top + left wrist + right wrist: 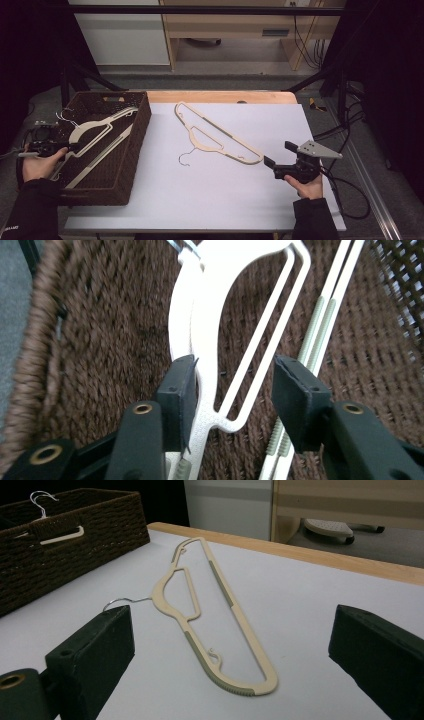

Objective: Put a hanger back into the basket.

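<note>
A brown woven basket [142,125] stands at the table's left with two cream hangers [92,125] lying in it. My left gripper [70,147] reaches into it from the left rim. In the left gripper view its jaws [234,375] stand partly apart around the shoulder of the upper hanger [210,315]. The left pad is beside the plastic and the right pad is apart from it. Another cream hanger [194,136] lies flat on the white surface. My right gripper [276,153] stands open just short of that hanger's near end [162,592], with nothing between its fingers.
The white board [210,200] covers the table, with a wooden edge [220,96] at the far side. Cables [350,200] trail off the right side. A cabinet [225,25] stands on the floor beyond the table.
</note>
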`<move>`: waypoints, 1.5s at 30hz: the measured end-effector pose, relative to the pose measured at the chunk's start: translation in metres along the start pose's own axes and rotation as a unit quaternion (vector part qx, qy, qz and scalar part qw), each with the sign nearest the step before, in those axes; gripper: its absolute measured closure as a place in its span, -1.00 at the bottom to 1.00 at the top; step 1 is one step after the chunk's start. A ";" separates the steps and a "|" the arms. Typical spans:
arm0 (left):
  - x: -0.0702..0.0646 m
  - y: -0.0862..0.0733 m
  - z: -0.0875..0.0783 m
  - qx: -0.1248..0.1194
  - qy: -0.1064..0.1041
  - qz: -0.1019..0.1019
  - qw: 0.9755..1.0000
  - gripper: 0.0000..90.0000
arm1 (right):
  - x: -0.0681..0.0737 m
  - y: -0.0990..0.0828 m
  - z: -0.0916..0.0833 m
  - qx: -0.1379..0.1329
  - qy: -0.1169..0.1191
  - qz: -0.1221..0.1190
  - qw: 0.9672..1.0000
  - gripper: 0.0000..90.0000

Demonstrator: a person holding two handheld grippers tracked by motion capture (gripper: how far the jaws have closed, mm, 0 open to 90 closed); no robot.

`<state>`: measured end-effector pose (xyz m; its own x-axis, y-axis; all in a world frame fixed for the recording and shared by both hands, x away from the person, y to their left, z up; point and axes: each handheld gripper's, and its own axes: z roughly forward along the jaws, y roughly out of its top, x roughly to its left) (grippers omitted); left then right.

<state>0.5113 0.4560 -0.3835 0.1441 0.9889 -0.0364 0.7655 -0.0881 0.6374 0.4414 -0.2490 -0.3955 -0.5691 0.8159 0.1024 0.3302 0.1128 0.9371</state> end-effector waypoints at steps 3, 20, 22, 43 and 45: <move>-0.005 0.002 -0.009 -0.034 -0.006 0.002 0.999 0.04 | 0.000 0.000 -0.001 -0.002 -0.001 0.002 1.000 -0.90; -0.072 0.012 -0.060 -0.231 -0.110 0.060 0.965 -0.63 | -0.002 0.000 -0.002 -0.007 -0.003 0.007 1.000 -0.90; -0.079 0.012 -0.063 -0.244 -0.123 0.061 0.960 -0.68 | -0.002 0.000 -0.002 -0.007 -0.002 0.006 1.000 -0.90; -0.182 0.007 -0.062 -0.284 -0.209 0.131 0.926 -0.76 | -0.001 0.001 -0.004 -0.014 0.003 0.005 1.000 -0.90; -0.190 0.007 -0.061 -0.286 -0.217 0.136 0.923 -0.75 | -0.001 0.002 -0.004 -0.015 0.004 0.004 1.000 -0.90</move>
<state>0.4511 0.2752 -0.3251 0.6145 0.7879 -0.0408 0.2254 -0.1257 0.9661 0.4396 -0.2519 -0.3929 -0.5730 0.8118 0.1128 0.3123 0.0890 0.9458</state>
